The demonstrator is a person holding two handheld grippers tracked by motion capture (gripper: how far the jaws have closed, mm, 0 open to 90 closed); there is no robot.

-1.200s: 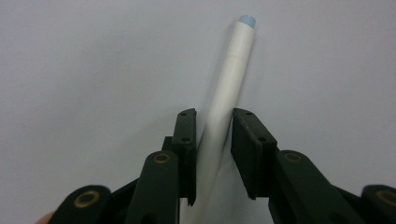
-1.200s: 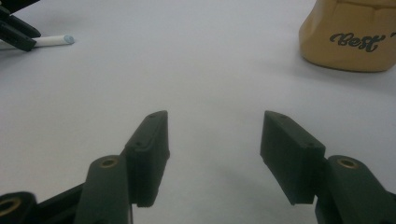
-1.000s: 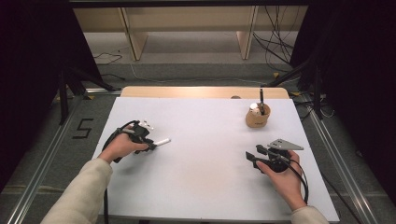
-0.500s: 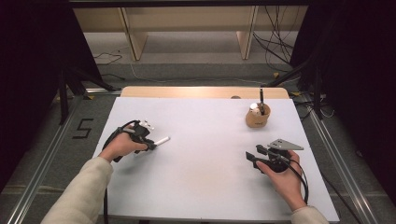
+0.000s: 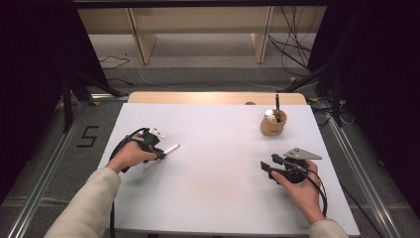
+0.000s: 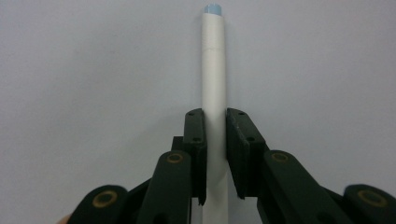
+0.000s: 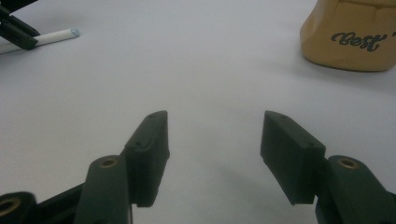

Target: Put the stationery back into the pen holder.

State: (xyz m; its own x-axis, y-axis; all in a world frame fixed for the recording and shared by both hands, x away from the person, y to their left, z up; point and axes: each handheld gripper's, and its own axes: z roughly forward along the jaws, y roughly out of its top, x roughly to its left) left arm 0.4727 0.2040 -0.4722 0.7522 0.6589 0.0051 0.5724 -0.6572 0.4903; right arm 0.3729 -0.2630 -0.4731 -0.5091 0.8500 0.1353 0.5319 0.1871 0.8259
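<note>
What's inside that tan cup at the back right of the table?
In the tan cup, a black pen stands upright beside something white; the cup's wall hides their lower parts.

"Best" in black script on tan holder (image 7: 348, 39); "5" marked on floor (image 5: 88, 136).

This looks like a lab or a recording studio set up for tests, not a home. A bare white table (image 5: 218, 148) stands alone between black curtains (image 5: 34, 74) on both sides, with metal rails (image 5: 47, 163) along the grey floor and a number five (image 5: 88, 136) taped down beside it. Loose cables (image 5: 292, 47) trail over the floor at the back, near plain wooden shelving legs (image 5: 141, 42).
</note>
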